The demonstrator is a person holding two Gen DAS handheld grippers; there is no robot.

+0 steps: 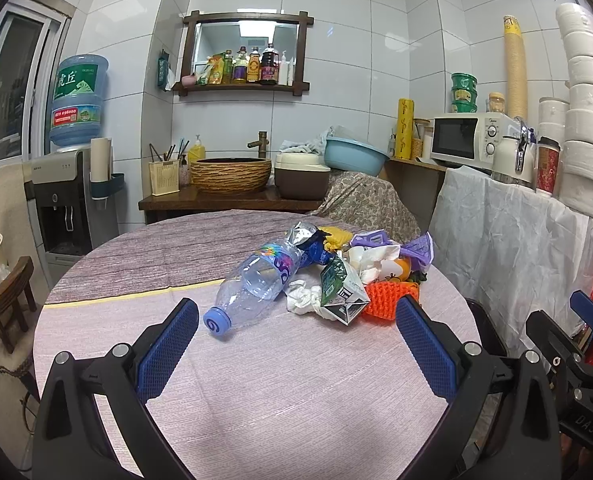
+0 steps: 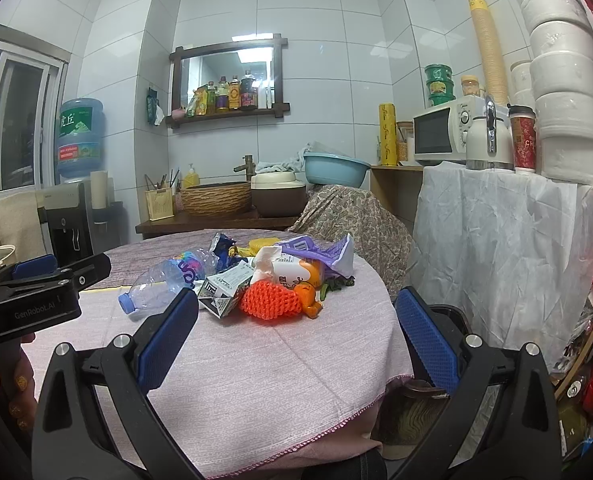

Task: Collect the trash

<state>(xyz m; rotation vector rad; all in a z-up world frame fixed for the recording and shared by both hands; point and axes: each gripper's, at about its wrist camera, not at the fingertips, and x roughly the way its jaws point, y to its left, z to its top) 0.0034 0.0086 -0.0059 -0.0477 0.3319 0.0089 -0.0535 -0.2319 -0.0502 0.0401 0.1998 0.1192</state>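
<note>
Approaching: two hand-held tools hover over a round bench draped in pale pink cloth (image 1: 280, 392), a heap of trash lying ahead of them.
Left tool: left tool (image 1: 296, 320) is spread wide and holds nothing; the plastic bottle (image 1: 256, 284) lies on its side just beyond the blue pads, cap (image 1: 217, 320) pointing near and left.
Right tool: right tool (image 2: 296, 312) is likewise spread and empty, aimed at the near edge of the heap.
Trash: the pile sits on the far right part of the bench — a crushed milk carton (image 2: 220, 292), an orange knitted piece (image 2: 270, 300), an orange toy figure (image 2: 310, 300), crumpled white tissue (image 1: 304, 300), a purple wrapper (image 2: 320, 254) and a foil packet (image 2: 220, 246), all touching or overlapping.
Bin: a dark container (image 2: 448, 316) shows just off the bench's near right edge, partly hidden by the right tool's finger; judged to be the likely drop point.
Step in hand: probably a first pick, with the bottle the easiest target because it lies partly free of the heap.
Doing it well: closing across the bottle's ribbed middle rather than the tapering neck should stop it rolling or squirting out; a gentle squeeze suits thin plastic.
Risk: dragging the bottle could scatter the light carton and tissue touching it.
</note>
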